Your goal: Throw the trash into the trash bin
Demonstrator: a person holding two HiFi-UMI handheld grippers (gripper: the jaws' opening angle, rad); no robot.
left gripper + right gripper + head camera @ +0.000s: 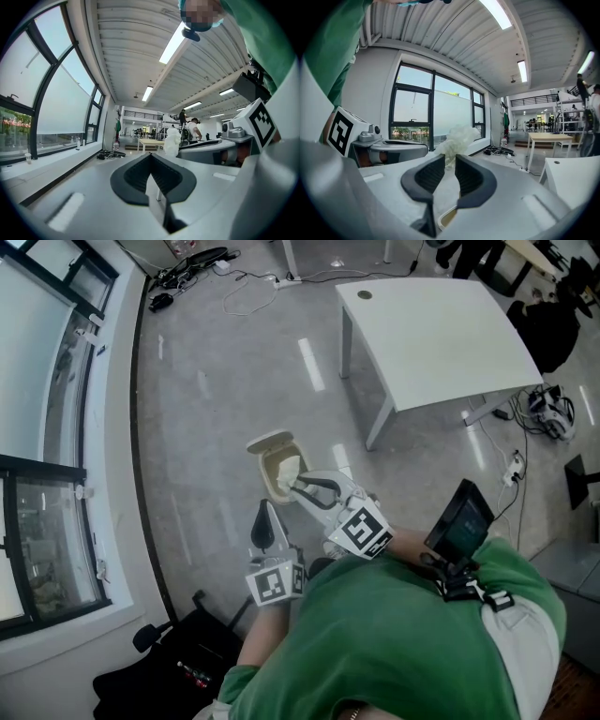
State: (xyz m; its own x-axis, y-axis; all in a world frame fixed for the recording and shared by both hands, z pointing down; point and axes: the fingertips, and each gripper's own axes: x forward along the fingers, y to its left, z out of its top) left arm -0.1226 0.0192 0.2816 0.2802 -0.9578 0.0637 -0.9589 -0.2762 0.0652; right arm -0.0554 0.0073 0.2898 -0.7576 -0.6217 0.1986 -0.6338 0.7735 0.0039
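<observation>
Pinched in the narrow-set jaws of the right gripper (449, 161): crumpled white trash (458, 138), held just above the open trash bin (267, 480) on the floor, left of the white bench (441, 334). Nearer, the left gripper (151, 157), jaws closed together on nothing. Likely trouble on release: trash clinging to a pad, or glancing off the raised lid (270, 440) and landing beside the bin. Hard to judge: exact alignment over the mouth. Bin's inside hidden; only a sliver of rim visible under the right jaws.
</observation>
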